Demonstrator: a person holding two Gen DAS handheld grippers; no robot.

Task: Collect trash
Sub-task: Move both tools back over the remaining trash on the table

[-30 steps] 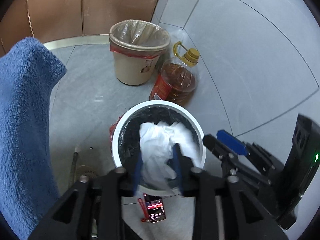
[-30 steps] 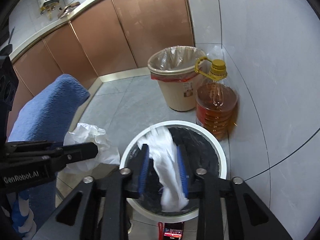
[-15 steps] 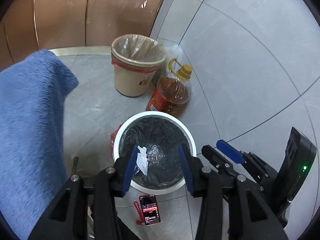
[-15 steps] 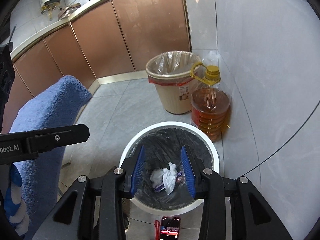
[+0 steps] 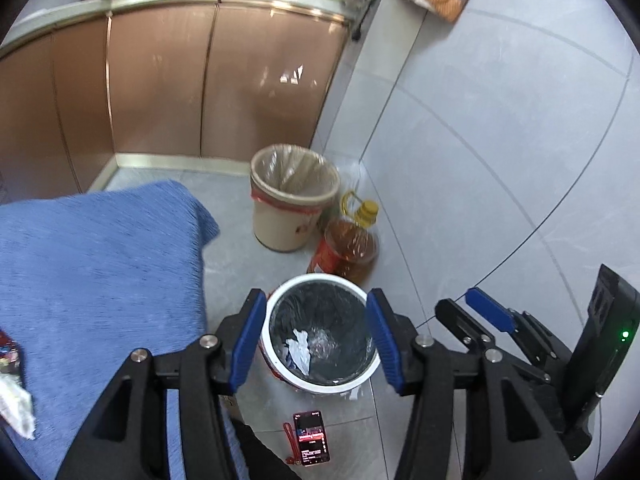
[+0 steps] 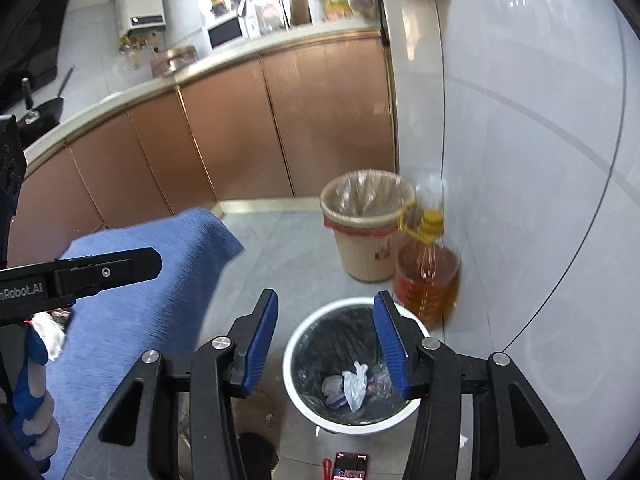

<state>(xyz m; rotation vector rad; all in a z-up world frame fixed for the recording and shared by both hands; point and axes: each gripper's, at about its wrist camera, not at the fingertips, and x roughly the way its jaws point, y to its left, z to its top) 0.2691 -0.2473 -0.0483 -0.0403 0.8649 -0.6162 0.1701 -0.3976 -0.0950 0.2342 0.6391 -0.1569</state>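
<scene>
A white bin with a black liner (image 5: 276, 364) stands on the floor below both grippers; it also shows in the right wrist view (image 6: 296, 396). White crumpled trash (image 5: 300, 350) lies inside it, seen too in the right wrist view (image 6: 354, 386). My left gripper (image 5: 316, 338) is open and empty, high above the bin. My right gripper (image 6: 326, 350) is open and empty, also high above the bin, and shows at the right of the left wrist view (image 5: 472, 308).
A beige bin with a clear liner (image 5: 290, 196) and a bottle of oil (image 5: 352, 246) stand by the tiled wall. A blue towel-covered surface (image 5: 96, 280) is on the left, with white trash (image 5: 16, 412) on it. A phone (image 5: 311, 436) lies on the floor. Brown cabinets (image 5: 160, 80) stand behind.
Both grippers opened and let go of white trash, which dropped into the white bin. Both have since risen well above the bin.
</scene>
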